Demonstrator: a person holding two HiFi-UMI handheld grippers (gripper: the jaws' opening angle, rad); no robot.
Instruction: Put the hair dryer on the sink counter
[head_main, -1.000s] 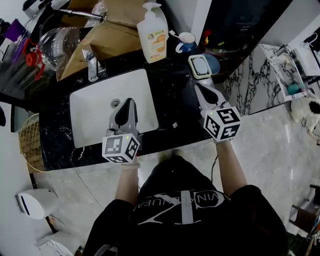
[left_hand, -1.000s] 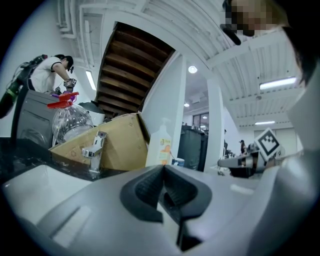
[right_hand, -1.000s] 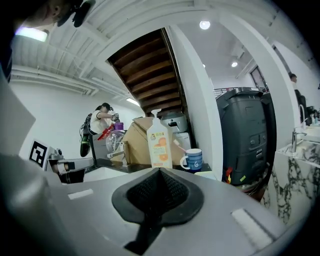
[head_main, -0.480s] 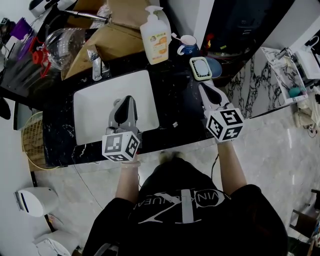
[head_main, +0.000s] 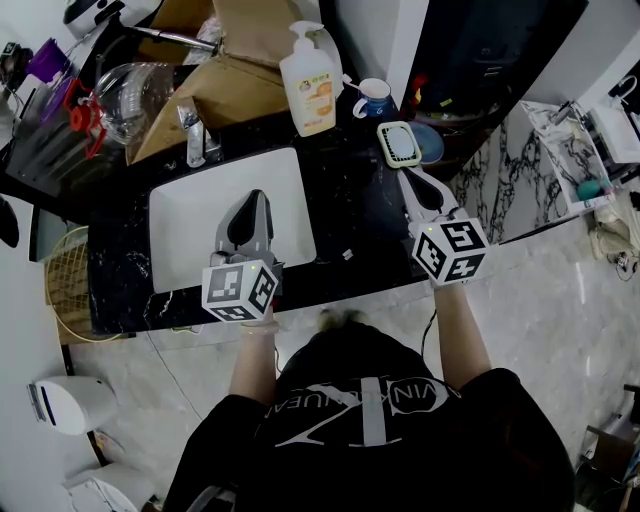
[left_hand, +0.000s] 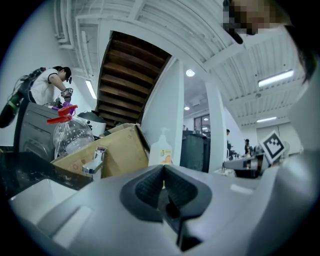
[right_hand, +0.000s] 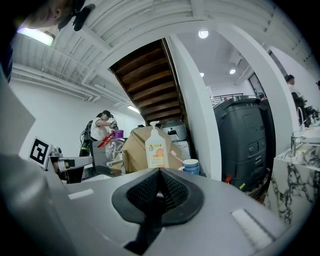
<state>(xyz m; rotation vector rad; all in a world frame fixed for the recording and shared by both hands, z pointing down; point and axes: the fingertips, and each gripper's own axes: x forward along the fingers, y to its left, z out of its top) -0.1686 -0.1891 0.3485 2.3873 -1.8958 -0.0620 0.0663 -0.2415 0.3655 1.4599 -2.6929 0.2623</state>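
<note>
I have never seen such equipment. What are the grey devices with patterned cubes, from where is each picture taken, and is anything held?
A person holds two grey hand tools, the left tongs and the right tongs; the cubes belong to them. One picture looks down from a head camera; the other two look along each tool. Below lies a black sink counter with a white basin, a white pump soap bottle and a blue-and-white cup. Both tongs are shut and empty.
</note>
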